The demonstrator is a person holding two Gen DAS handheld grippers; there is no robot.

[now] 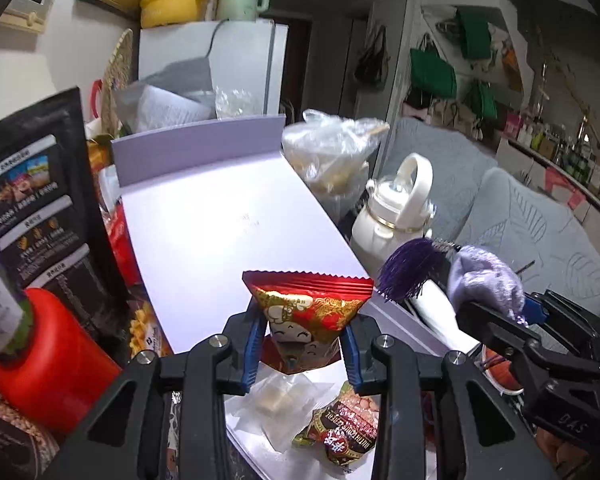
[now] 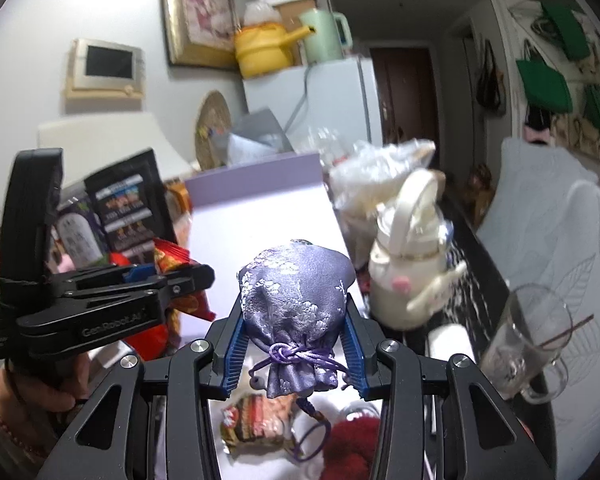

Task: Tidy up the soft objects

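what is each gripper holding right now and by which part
The left gripper holds a red snack packet by its lower half. The right gripper holds a lavender brocade pouch, jaws squeezing its sides just above the tied neck.

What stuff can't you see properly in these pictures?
- Left wrist view: the red snack packet's bottom is hidden behind the left gripper.
- Right wrist view: the white kettle is blurred.
- Right wrist view: the purple pouch covers the table beneath.

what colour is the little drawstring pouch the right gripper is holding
Lilac brocade with silver flowers, purple cord: the pouch in the right gripper, clearest in the right wrist view.
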